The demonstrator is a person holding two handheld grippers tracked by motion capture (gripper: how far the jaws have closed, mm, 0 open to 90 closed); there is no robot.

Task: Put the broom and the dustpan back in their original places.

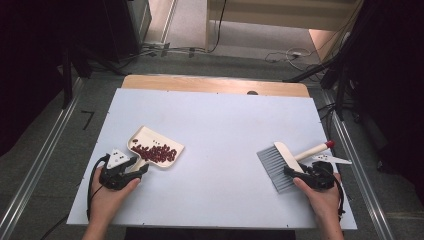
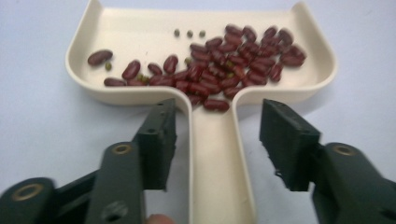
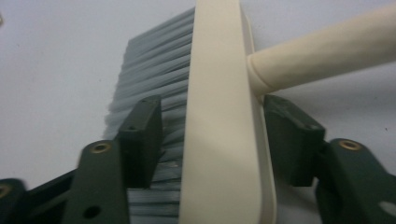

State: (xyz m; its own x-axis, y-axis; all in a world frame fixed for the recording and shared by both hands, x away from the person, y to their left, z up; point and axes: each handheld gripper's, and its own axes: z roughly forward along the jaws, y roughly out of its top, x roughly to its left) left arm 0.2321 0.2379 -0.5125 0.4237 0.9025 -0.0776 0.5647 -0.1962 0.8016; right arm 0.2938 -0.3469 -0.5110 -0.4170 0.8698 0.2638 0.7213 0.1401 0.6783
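Both jaw pairs stand open, pads clear: left gripper (image 2: 217, 140) straddles the dustpan (image 2: 219, 172) handle, beans (image 2: 224, 65) in the pan at upper frame; right gripper (image 3: 215, 140) straddles the brush (image 3: 224, 140) head, handle running upper right.

A lab recording bay: white table (image 1: 220, 115), floor rails (image 1: 35, 172), loose cables (image 1: 285, 56)

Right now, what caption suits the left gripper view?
Open claw straddling the handle of a cream dustpan holding red beans.

Bare table (image 1: 220, 150) btw dustpan (image 1: 156, 148), brush (image 1: 280, 162)
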